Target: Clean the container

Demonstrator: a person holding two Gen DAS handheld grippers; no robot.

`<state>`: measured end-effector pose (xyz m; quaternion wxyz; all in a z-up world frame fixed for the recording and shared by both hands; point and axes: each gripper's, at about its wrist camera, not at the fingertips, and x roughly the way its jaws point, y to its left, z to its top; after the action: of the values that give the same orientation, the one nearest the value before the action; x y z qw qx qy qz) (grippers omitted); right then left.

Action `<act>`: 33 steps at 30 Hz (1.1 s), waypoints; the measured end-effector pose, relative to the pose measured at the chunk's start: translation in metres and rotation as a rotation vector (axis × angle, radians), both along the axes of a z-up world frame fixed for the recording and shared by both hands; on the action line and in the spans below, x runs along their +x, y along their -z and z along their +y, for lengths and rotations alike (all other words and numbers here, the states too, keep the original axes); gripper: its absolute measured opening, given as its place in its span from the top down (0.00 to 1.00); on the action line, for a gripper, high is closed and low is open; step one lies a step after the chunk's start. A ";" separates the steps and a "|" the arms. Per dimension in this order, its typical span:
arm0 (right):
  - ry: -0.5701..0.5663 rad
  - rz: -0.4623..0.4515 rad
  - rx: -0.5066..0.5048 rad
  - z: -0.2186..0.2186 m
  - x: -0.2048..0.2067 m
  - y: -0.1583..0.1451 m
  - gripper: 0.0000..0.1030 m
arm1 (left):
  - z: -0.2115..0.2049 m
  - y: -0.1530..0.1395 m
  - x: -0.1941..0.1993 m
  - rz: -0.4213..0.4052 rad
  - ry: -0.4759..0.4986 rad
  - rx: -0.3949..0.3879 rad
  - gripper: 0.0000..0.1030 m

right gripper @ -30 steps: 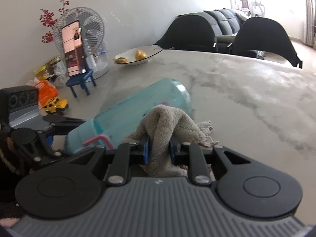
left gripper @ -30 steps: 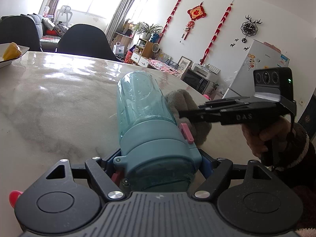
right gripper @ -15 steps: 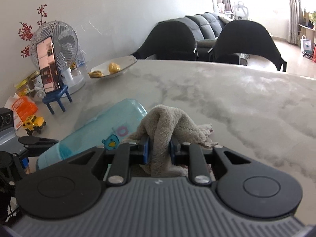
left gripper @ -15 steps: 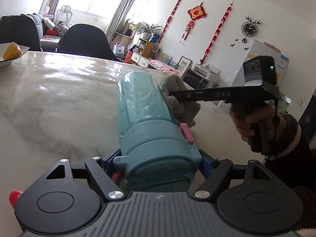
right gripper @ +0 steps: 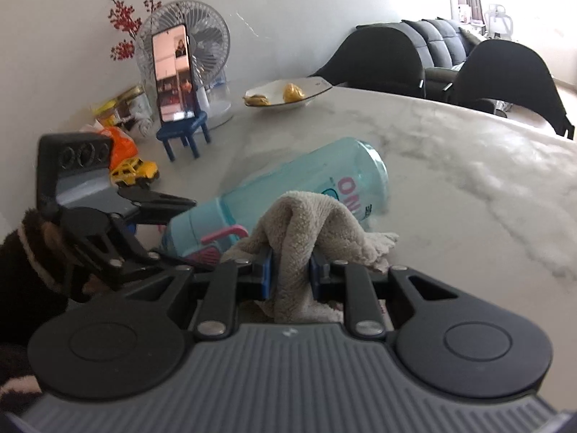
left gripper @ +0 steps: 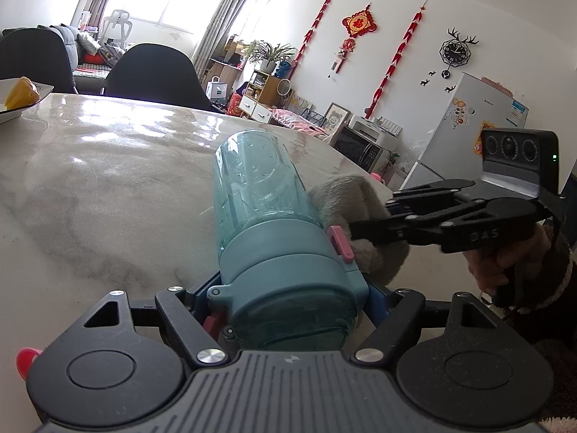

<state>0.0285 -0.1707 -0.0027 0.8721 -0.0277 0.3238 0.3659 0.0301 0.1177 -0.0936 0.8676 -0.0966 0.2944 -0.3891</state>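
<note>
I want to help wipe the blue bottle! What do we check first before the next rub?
1. Left gripper clamped on the bottle at its lid end: ok.
2. Right gripper pinching the cloth: ok.
3. Cloth touching the bottle's side: ok.
4. Bottle's lid closed: ok; pink latch looks down.
5. Table bare beyond the bottle: ok.
6. Any dirt left on the bottle: cannot tell.
</note>
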 end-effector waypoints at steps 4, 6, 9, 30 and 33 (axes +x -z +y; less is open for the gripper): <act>0.010 0.014 0.012 0.000 0.011 0.002 0.81 | 0.000 0.000 0.000 0.000 -0.001 -0.001 0.22; 0.019 0.015 0.009 -0.002 0.016 0.002 0.81 | 0.000 0.000 0.000 0.001 -0.001 -0.002 0.22; 0.046 0.014 0.013 -0.006 0.024 0.003 0.81 | 0.000 0.000 0.000 0.000 0.000 -0.001 0.22; 0.070 -0.052 0.022 -0.014 0.013 -0.015 0.81 | -0.001 -0.001 0.000 0.000 -0.002 0.001 0.22; 0.003 -0.031 0.008 -0.006 0.001 -0.014 0.81 | -0.001 -0.001 0.001 0.000 -0.001 0.001 0.22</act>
<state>0.0297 -0.1769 0.0112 0.8777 -0.0292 0.3088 0.3652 0.0306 0.1168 -0.0928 0.8678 -0.0964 0.2945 -0.3885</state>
